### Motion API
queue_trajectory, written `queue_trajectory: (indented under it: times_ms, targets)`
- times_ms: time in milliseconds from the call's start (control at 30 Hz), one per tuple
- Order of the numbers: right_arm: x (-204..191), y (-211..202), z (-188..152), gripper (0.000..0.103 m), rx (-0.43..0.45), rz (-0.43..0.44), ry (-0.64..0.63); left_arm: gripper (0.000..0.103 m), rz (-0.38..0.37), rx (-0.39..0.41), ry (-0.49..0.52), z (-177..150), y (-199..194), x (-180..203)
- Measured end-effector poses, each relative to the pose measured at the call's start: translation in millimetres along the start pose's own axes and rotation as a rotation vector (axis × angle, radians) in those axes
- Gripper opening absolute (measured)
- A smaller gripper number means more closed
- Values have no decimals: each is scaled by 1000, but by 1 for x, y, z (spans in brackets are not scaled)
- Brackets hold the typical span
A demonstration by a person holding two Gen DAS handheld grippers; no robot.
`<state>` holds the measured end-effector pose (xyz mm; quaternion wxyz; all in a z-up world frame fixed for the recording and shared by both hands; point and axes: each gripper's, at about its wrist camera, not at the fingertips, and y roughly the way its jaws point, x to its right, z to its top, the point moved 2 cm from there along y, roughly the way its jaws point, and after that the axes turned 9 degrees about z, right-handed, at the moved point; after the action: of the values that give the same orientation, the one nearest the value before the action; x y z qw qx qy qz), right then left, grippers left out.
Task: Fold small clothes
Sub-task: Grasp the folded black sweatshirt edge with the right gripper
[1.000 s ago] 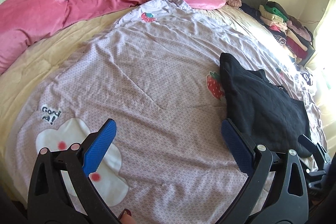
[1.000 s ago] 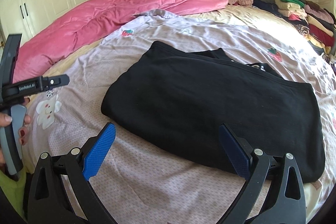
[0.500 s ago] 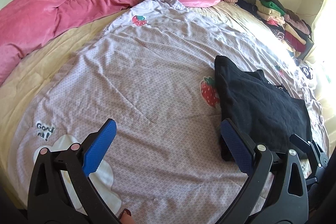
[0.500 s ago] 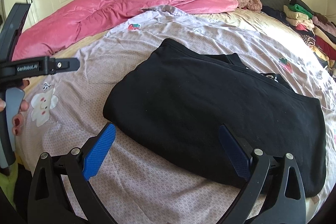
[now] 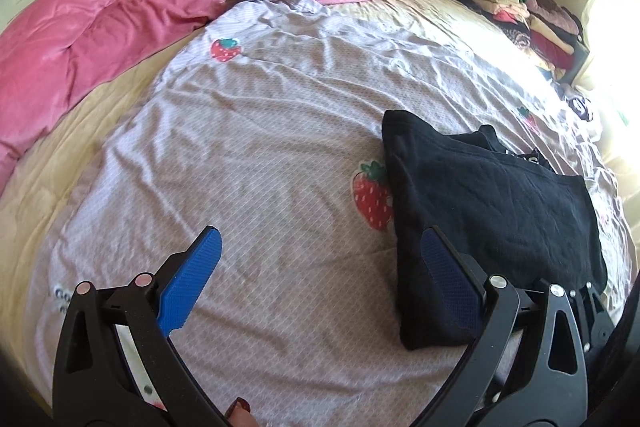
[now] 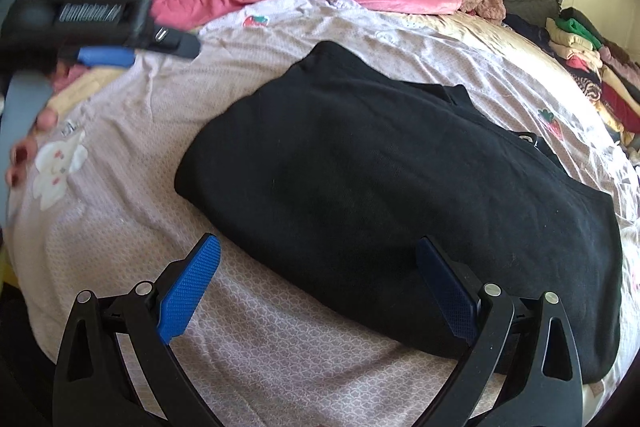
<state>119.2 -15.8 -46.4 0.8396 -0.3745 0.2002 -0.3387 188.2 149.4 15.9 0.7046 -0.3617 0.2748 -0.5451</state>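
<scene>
Hovering with jaws spread, left gripper (image 5: 318, 263) and right gripper (image 6: 318, 267) flank the black garment (image 6: 384, 183)

The left gripper (image 5: 318, 267) hangs with its blue-padded jaws spread wide and nothing between them, its right finger over the near left corner of the black garment (image 5: 492, 203). The right gripper (image 6: 318, 267) is likewise spread and empty at the garment's near edge. A hand (image 6: 28, 143) left of the garment grips the left gripper's grey handle.
</scene>
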Motion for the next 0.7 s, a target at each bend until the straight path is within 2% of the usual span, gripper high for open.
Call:
queue_trajectory:
  times_ms: [333,533,600,633,700]
  targets:
    - [-17,29,3,98,-12,-151,-181,93,-18,-23,79,22,23,34]
    - [-20,39,11,96,34,-210,-274,93,-29,-47,78,29,36,41]
    - [-18,39,13,87,57,-208,-277,93,-39,-59,72,30,41,42]
    - [-19,38,14,73,60,-201,-277,93,-44,-67,67,30,44,42]
    - [-16,35,16,59,77,-187,-271,93,-61,-92,48,31,51,43]
